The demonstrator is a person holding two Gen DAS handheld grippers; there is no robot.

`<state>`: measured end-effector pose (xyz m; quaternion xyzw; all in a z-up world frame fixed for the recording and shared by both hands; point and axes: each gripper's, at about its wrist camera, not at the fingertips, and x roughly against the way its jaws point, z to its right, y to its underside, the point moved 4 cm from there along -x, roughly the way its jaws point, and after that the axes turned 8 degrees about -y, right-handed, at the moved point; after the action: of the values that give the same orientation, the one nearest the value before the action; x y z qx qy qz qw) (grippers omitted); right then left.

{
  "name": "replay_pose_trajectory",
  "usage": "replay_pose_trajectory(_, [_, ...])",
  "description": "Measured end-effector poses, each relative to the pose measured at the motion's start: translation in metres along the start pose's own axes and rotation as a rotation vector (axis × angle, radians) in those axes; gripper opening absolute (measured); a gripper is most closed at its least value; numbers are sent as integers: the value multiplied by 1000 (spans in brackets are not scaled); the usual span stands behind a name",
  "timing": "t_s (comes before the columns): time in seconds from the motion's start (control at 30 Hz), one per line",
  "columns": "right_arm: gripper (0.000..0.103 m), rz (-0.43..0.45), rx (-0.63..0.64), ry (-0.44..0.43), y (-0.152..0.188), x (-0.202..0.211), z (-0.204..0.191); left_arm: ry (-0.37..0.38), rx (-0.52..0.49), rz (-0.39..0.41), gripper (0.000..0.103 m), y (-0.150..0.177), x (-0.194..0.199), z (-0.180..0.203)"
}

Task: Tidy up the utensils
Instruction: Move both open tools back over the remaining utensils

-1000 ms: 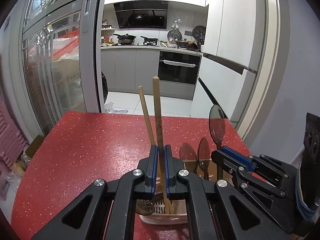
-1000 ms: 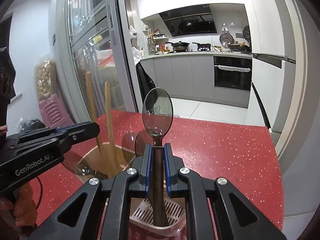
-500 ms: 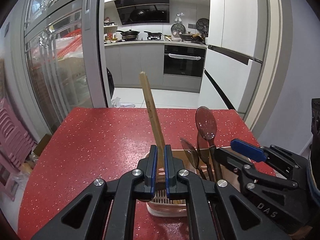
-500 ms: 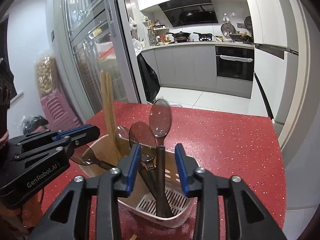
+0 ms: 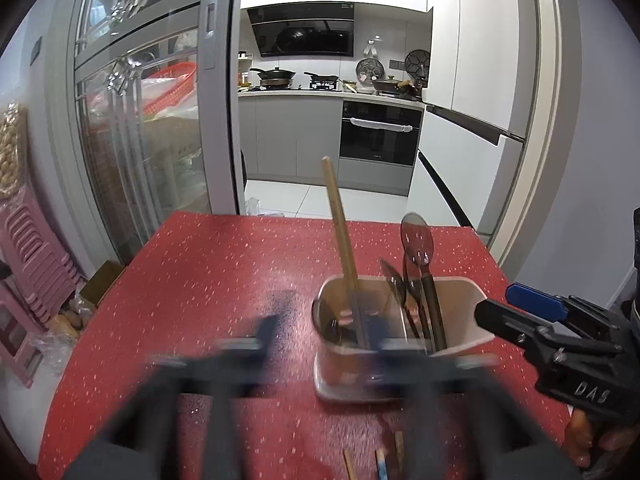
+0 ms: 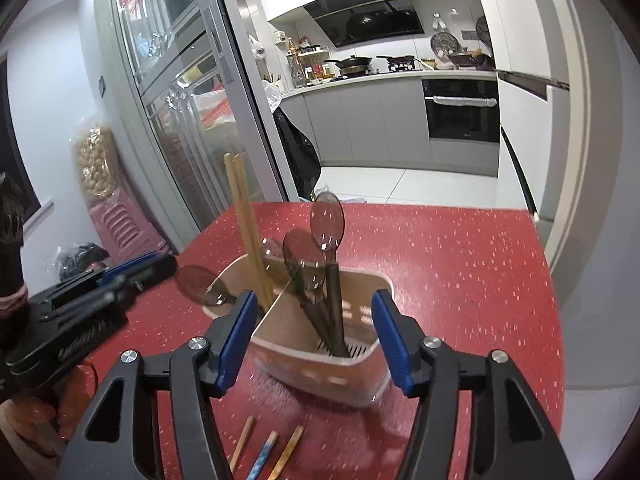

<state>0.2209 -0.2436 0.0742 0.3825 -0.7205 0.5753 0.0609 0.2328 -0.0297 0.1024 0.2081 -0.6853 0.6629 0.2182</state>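
Note:
A beige divided utensil holder [image 5: 460,320] [image 6: 320,368] stands on the red table. Wooden chopsticks [image 5: 340,232] [image 6: 244,220] stand upright in its left compartment. Several dark translucent spoons [image 5: 418,256] [image 6: 326,228] stand in its right compartment. My left gripper [image 5: 324,340] is motion-blurred, open wide and empty, just before the holder. My right gripper [image 6: 314,340] is open and empty, its blue pads [image 6: 392,344] on either side of the holder's near end. The left gripper shows at the left of the right wrist view [image 6: 120,280], the right gripper at the right of the left wrist view [image 5: 532,320].
Three loose chopsticks [image 6: 268,448] [image 5: 376,460], one with a blue end, lie on the red table [image 6: 460,264] before the holder. Pink stacked stools [image 5: 28,264] and a glass sliding door [image 5: 140,140] stand to the left. The kitchen lies beyond the table's far edge.
My left gripper has opened and let go of the chopsticks, which now stand in the holder. My right gripper has opened wider and drawn back from the spoon it released.

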Motion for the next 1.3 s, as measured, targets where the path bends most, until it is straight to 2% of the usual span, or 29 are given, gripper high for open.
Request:
replay_pose_trajectory(0.1, [63,-22,-19,8,10,7,-3,-30,7,48,103,9,17,-7])
replay_pose_trajectory(0.27, [67,-71,-46,14,31,15,-8,-38,3,14,103,33,28,-17])
replay_pose_trajectory(0.33, [70,-87,-52,18,39,18,-10,-45,14,-8,103,42,28,-22])
replay_pose_trajectory(0.43, [81,-118,-65,21,53,21,-13,-39,38,-68,103,63,26,-31])
replay_pose_trajectory(0.57, [87,-161,-88,60,75,23,-12,-22,55,-148,103,90,23,-38])
replay_pose_trajectory(0.8, [87,-283,-183,108,118,24,-6,-57,4,-271,103,144,16,-39])
replay_pose_trajectory(0.93, [87,-356,-212,145,141,19,-5,-66,5,-311,103,167,16,-39])
replay_pose_trajectory(1.13, [86,-464,-199,172,169,7,-19,-74,35,-352,103,185,16,-46])
replay_pose_trajectory(1.3, [74,-512,-176,209,180,0,-28,-63,85,-397,103,197,10,-58])
